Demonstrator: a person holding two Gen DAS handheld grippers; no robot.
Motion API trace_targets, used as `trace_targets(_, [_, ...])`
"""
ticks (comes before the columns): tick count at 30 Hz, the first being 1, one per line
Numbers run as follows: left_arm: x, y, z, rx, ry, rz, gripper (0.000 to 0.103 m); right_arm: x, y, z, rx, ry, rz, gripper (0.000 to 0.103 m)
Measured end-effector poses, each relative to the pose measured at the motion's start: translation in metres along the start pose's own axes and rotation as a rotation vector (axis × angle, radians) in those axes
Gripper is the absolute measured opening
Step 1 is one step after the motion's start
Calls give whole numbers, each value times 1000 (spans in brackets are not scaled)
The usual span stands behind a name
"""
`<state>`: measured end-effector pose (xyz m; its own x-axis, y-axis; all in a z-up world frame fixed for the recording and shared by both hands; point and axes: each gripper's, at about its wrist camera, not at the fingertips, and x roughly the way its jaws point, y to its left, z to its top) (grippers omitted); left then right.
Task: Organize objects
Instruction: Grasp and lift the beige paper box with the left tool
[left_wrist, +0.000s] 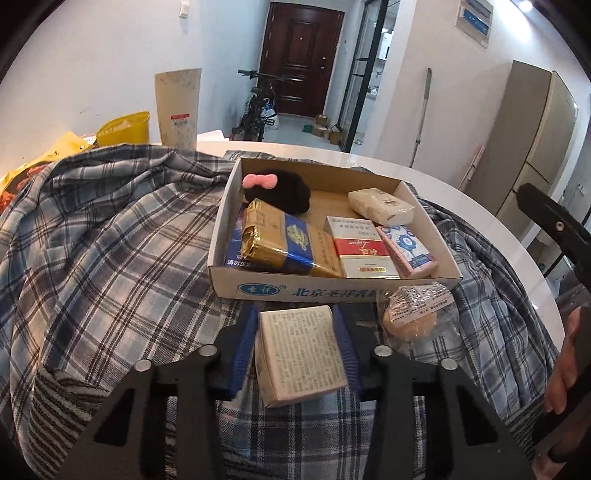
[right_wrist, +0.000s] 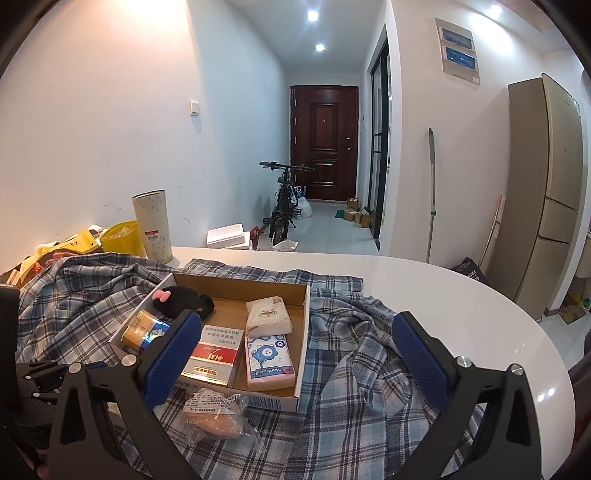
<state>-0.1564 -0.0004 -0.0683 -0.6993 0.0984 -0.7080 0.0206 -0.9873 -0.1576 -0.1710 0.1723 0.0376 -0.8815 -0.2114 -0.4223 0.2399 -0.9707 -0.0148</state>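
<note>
1. White walls and a hallway ending in a dark door (right_wrist: 324, 142) lie behind a round white surface (right_wrist: 461, 295) draped with a plaid cloth (left_wrist: 110, 240).
2. On the cloth sits an open cardboard tray (left_wrist: 332, 290), at 12 o'clock from the left claw (left_wrist: 301, 325). It already holds a gold-and-blue packet (left_wrist: 284, 243), a red-and-white box (left_wrist: 360, 251), a pink tissue pack (left_wrist: 408, 249), a white tissue pack (left_wrist: 380, 206) and a black fuzzy thing with a pink bow (left_wrist: 277, 188).
3. The left claw is clamped on a small printed box (left_wrist: 301, 354), its blue pads pressing both sides, just short of the tray's near wall.
4. The right claw (right_wrist: 295, 332) hovers above the tray with its jaws wide apart, gripping nothing.
5. A bagged round bun (left_wrist: 417, 314) lies on the cloth at 2 o'clock from the held box, just outside the tray.
6. Risks, as I judge them: the free floor space sits at the tray's far middle, so a low carry could knock the near wall or shove the light tray across the loose cloth; the box could also land tilted on the packs, or slip if the squeeze is uneven.
</note>
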Motion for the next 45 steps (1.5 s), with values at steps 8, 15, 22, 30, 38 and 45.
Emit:
trace_targets(8, [-17,-8,2,55,-83,11,9,-1,3,0,-2,-4,2,103])
trace_targets(15, [-20,-9,2,52,-89,15,88,-1,4,-1,-11,-2,5,103])
trace_targets(22, [-10,-15,-1,92,-28,33,88,1,5,-2,-13,5,7,103])
trace_targets(30, [15,-8,-5,57,99,29,81,1,6,-3,-19,16,15,103])
trace_targets(38, [13,-3,-5,44,94,20,45,0,6,-3,-20,15,17,103])
trace_targets(45, [-49,-17,-5,122,-246,-20,45,1,7,-5,-10,23,22,103])
